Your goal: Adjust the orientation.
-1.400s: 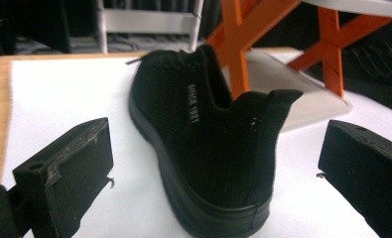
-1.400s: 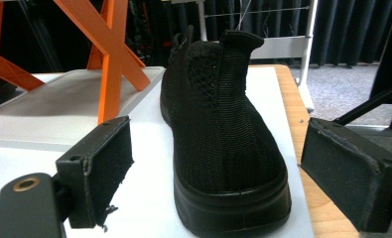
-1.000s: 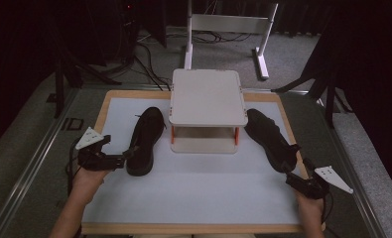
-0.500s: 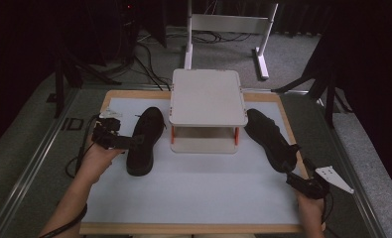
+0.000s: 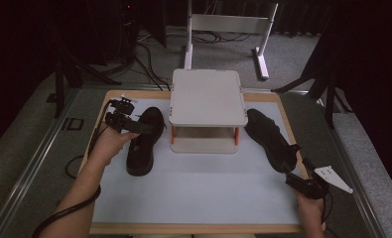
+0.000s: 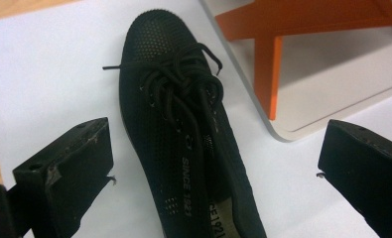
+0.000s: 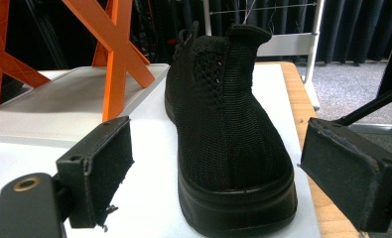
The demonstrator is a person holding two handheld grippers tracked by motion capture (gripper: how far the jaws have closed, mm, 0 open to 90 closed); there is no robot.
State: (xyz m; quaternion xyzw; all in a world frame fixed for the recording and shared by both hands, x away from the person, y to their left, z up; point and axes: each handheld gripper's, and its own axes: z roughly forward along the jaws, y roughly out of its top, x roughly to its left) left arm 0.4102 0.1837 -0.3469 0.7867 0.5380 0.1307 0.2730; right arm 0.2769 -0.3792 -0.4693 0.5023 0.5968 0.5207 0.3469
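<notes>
White rack [image 5: 208, 96] between black shoes [image 5: 143, 141]

Left shoe [image 6: 193, 148] heel cut off by bottom edge; insole lettering partly unreadable.

The table [image 5: 193, 193] is seen from above, facing twelve o'clock; each shoe [image 6: 183, 148] [image 7: 223, 124] is viewed close along a gripper's jaws.
</notes>
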